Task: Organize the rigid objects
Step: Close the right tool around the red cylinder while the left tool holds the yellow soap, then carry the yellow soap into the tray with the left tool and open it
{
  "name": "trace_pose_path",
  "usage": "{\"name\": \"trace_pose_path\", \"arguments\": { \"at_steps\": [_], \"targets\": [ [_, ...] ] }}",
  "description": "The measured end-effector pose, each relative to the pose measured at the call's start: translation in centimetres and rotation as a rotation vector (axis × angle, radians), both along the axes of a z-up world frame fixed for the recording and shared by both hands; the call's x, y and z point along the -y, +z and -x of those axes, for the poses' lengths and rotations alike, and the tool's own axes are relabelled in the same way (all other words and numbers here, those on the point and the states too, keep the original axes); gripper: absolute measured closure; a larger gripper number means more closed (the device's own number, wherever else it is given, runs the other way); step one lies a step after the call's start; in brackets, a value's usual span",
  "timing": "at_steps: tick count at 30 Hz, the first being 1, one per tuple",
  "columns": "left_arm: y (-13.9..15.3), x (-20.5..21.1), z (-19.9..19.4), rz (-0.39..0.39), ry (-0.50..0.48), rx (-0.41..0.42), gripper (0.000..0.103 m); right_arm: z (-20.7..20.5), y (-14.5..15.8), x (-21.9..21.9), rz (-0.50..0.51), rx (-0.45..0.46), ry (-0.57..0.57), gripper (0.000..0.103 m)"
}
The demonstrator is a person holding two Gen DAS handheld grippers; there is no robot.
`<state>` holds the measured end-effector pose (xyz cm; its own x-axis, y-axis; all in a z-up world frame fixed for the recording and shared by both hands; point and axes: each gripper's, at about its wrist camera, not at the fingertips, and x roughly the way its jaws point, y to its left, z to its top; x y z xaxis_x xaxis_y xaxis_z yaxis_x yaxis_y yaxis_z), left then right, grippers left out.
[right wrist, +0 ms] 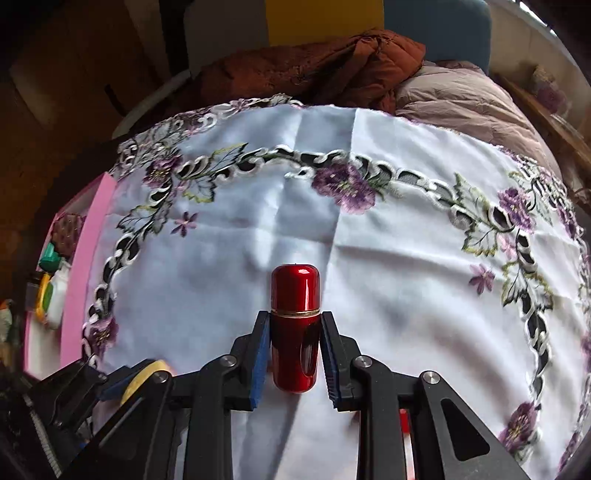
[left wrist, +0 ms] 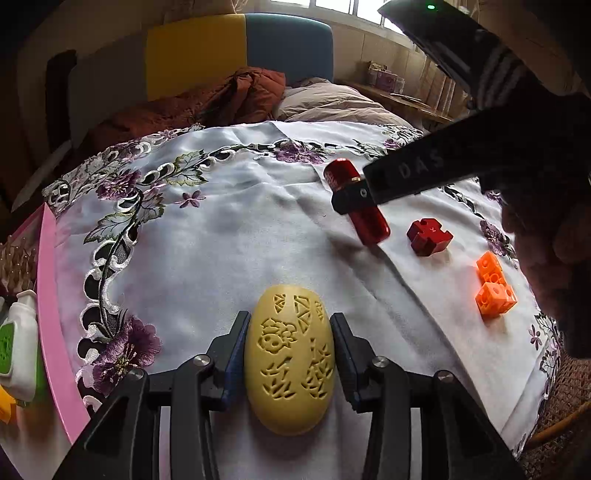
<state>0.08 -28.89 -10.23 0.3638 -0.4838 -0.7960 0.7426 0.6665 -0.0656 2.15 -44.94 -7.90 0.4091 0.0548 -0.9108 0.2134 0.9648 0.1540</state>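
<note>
Blocks, red (left wrist: 429, 236) and orange (left wrist: 494, 288), show only in left wrist view.

A white tablecloth (left wrist: 229, 236) embroidered with purple flowers and dark scrolling leaves covers the work surface, creased in soft folds. Behind it lies a rumpled rust-brown quilted garment (left wrist: 207, 103), and beside that, to the right, a pale mauve duvet (left wrist: 332, 103). A padded headboard stands at the back, with a yellow panel (left wrist: 195, 51) next to a blue panel (left wrist: 291, 48). Farther right, under bright windows (left wrist: 354, 9), a wooden shelf (left wrist: 410, 101) carries small boxes, too blurred to make out.
</note>
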Motion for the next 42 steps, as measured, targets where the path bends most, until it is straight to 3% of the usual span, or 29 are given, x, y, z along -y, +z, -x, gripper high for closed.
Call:
{"name": "trace_pose_path", "arguments": {
  "at_steps": [4, 8, 13, 17, 26, 42],
  "targets": [
    [0.4, 0.1, 0.1, -0.025, 0.009, -0.003, 0.06, 1.1, -2.1, -1.4, 0.002, -0.03, 0.004, 0.076],
    [1.6, -0.8, 0.3, -0.019, 0.029, -0.02, 0.06, 1.6, -2.3, -1.1, -0.013, 0.006, 0.0, 0.076],
    [4.4, -2.2, 1.6, 0.003, 0.042, 0.032, 0.06, 1.9, -2.4, -0.9, -0.018, 0.029, 0.015, 0.076],
    [5.7, -3.4, 2.0, 0.018, 0.069, 0.022, 0.06, 1.9, -2.4, -1.5, 0.025, 0.039, 0.043, 0.076],
    [7.0, -5.5, 2.5, 0.027, 0.116, 0.031, 0.06, 1.7, -2.6, -2.5, 0.109, 0.064, 0.092, 0.076],
    [8.3, -8.4, 2.7, 0.044, 0.185, 0.049, 0.06, 1.7, -2.7, -2.6, 0.122, 0.079, 0.099, 0.076]
  ]
}}
